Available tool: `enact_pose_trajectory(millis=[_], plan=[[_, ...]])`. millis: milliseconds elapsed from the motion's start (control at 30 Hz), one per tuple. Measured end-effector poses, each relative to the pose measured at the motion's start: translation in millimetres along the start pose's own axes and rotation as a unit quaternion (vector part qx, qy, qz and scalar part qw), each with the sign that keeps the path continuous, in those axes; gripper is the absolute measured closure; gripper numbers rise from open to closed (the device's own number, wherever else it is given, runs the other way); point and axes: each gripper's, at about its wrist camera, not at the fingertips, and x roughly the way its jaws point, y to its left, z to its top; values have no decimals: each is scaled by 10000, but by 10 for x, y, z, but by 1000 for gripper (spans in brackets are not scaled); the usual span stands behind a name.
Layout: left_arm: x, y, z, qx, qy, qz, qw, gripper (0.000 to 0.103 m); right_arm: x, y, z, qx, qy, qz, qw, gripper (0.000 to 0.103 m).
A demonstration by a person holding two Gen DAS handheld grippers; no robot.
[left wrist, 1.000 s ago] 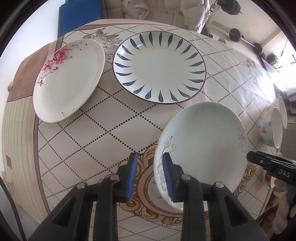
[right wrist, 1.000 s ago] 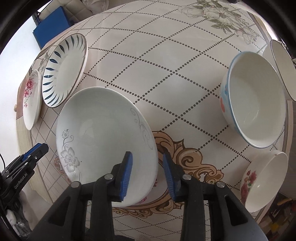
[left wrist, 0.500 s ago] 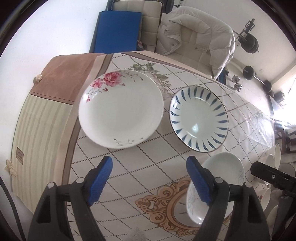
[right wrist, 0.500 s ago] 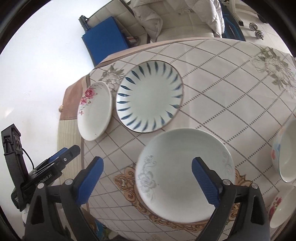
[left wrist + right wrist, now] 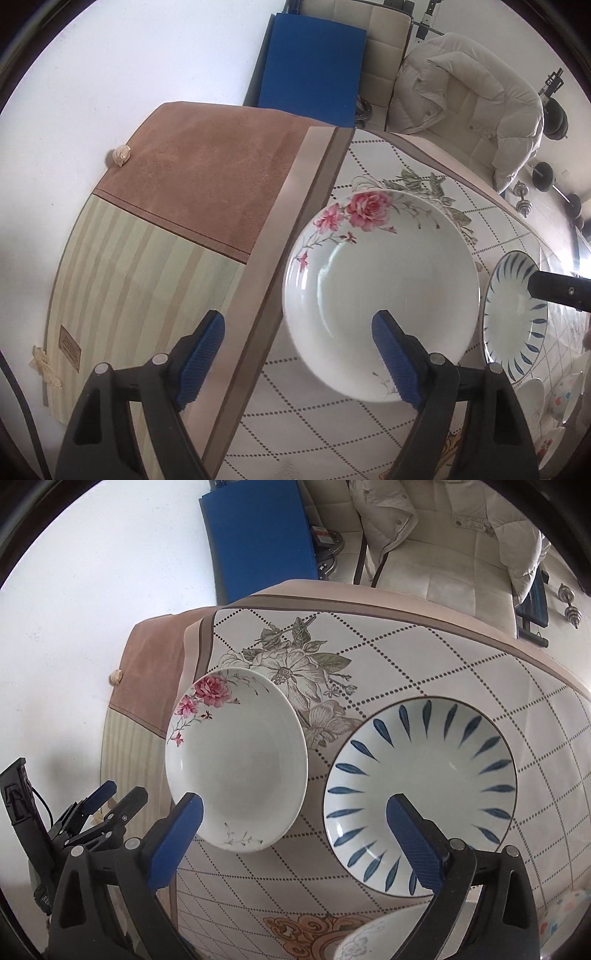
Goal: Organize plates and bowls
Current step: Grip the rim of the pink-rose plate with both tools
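Near the tabletop [image 5: 424, 657] corner, the rose plate [image 5: 380, 295] lies flat beside the blue-leaf plate [image 5: 421, 794]; left gripper [image 5: 299, 354] and right gripper [image 5: 295, 842] hover above, fingers wide apart and empty, likely lining up rim grasps for stacking.

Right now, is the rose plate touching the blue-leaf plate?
Apart. In the right wrist view a strip of dotted tablecloth shows between the rose plate and the blue-leaf plate, so their rims don't meet.
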Motion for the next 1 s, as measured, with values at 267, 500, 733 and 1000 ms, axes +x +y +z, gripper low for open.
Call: enact_pose_trajectory(millis=[267, 500, 733, 1000], plan=[[494, 234, 37, -344, 570, -268, 9974, 21, 575, 63, 488, -331, 557, -335, 9973, 2], [753, 334, -75, -752, 1071, -927, 9871, 30, 871, 46, 667, -416, 874, -120, 9952, 13], [791, 320, -103, -873, 1145, -1264, 9815, 55, 1081, 74, 728, -506, 1236, 98, 9910, 39], [798, 370, -28, -989, 1077, -1381, 9796, 78, 1240, 111, 681, -640, 1318, -92, 9892, 80]])
